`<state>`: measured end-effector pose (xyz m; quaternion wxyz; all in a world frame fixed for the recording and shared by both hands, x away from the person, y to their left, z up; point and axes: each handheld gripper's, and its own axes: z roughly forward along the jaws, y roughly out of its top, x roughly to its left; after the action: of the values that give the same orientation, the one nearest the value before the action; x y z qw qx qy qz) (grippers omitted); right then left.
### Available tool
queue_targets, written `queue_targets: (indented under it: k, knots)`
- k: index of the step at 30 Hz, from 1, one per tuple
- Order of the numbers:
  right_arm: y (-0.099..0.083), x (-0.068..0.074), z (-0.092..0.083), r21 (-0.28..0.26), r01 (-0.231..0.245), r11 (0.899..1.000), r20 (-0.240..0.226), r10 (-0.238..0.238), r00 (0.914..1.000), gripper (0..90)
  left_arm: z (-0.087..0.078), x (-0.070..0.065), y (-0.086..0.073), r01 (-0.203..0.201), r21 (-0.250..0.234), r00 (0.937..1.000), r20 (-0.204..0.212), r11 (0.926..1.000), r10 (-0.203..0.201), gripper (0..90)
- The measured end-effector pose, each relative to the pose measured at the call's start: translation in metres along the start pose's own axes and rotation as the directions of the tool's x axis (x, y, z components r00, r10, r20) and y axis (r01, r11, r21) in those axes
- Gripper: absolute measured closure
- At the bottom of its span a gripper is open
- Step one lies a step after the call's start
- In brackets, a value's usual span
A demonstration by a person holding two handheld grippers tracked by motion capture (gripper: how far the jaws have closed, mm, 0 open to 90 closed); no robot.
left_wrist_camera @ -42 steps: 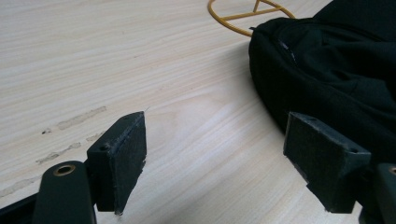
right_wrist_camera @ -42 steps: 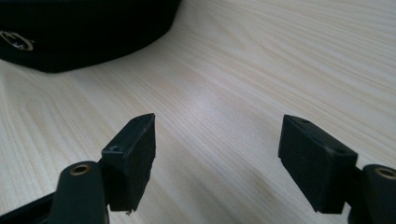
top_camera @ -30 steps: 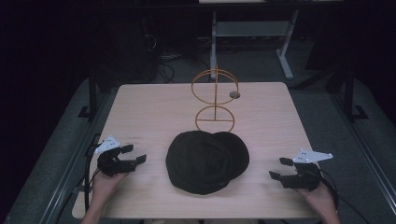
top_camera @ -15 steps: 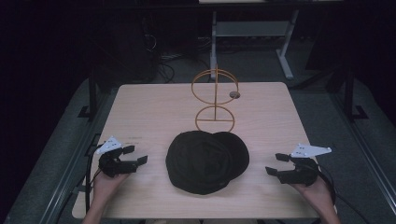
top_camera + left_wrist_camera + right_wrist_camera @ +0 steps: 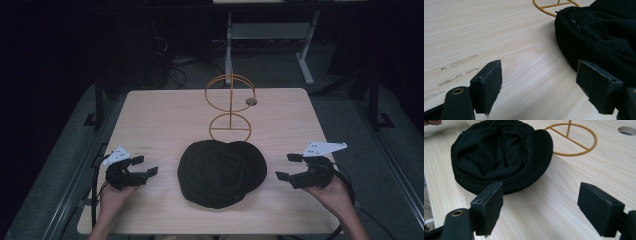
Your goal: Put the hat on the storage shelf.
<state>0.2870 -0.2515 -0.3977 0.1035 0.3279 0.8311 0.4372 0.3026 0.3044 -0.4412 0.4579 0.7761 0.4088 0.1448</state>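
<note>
My left gripper and right gripper flank the black cap on the table; both gape empty, the right's jaws having just widened.

The cap is soft black cloth, matt and creased, with a stitched brim. The worktop looks like pale wood-grain laminate, smooth with faint scuffs, and the stand is thin yellow-coated wire. Each tool's pads are dull black rubbery blocks.
</note>
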Motion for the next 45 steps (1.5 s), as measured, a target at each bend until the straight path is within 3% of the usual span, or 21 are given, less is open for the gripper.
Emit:
queue_targets:
  k: [19,41,45]
  knots:
    - [0.034,0.02,0.021,0.054,0.087,0.995,-0.079,-0.082,0.9935,17.5,0.002,-0.001,-0.001,-0.002,-0.004,1.0,0.004,1.0,0.002,20.5]
    - [0.059,0.054,0.055,0.091,0.183,0.979,-0.176,-0.165,0.9705,17.5,0.001,0.0,0.0,-0.003,-0.001,1.0,0.004,1.0,0.003,20.5]
    - [0.063,0.063,0.066,0.104,0.206,0.973,-0.204,-0.182,0.9619,17.5,0.001,-0.001,0.0,-0.002,-0.007,1.0,0.003,1.0,0.002,20.5]
